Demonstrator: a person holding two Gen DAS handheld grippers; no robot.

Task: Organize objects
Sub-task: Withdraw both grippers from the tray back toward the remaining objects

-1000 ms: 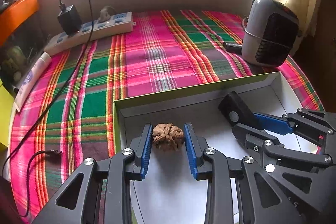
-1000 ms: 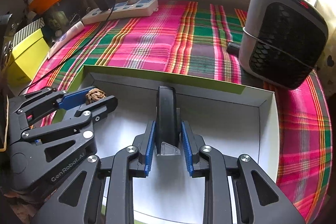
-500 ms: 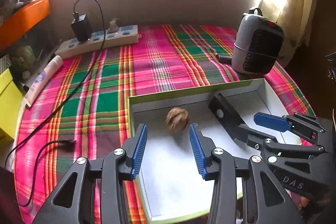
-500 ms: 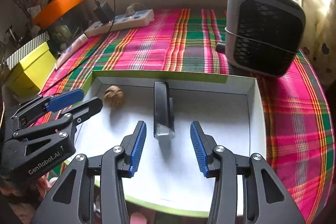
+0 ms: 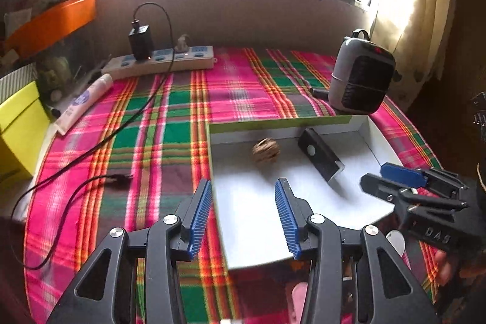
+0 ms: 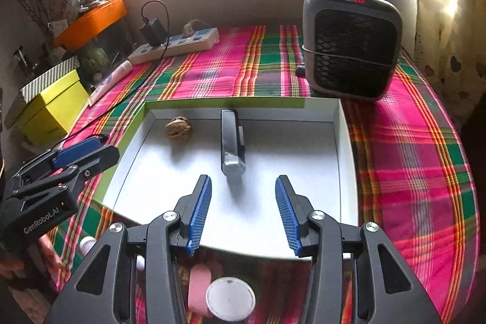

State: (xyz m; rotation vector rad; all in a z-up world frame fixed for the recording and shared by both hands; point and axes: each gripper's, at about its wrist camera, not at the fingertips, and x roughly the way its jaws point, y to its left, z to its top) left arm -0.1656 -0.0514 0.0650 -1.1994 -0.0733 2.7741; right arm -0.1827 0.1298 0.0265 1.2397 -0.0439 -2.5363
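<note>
A shallow box lid [image 6: 342,141], white inside with a lime-green outer edge, lies flat on the plaid cloth. Two things rest on its white floor. Toward the far left corner sits a walnut [image 6: 178,127], brown and wrinkled, whole, just short of the far wall. Beside it, apart and not touching, lies a black oblong gadget [image 6: 231,141] with a shiny silver end; it rests lengthwise, its dark end near the far wall and its silver end pointing to the lid's near side. From the left wrist view the walnut [image 5: 265,150] and gadget [image 5: 320,154] sit side by side.
</note>
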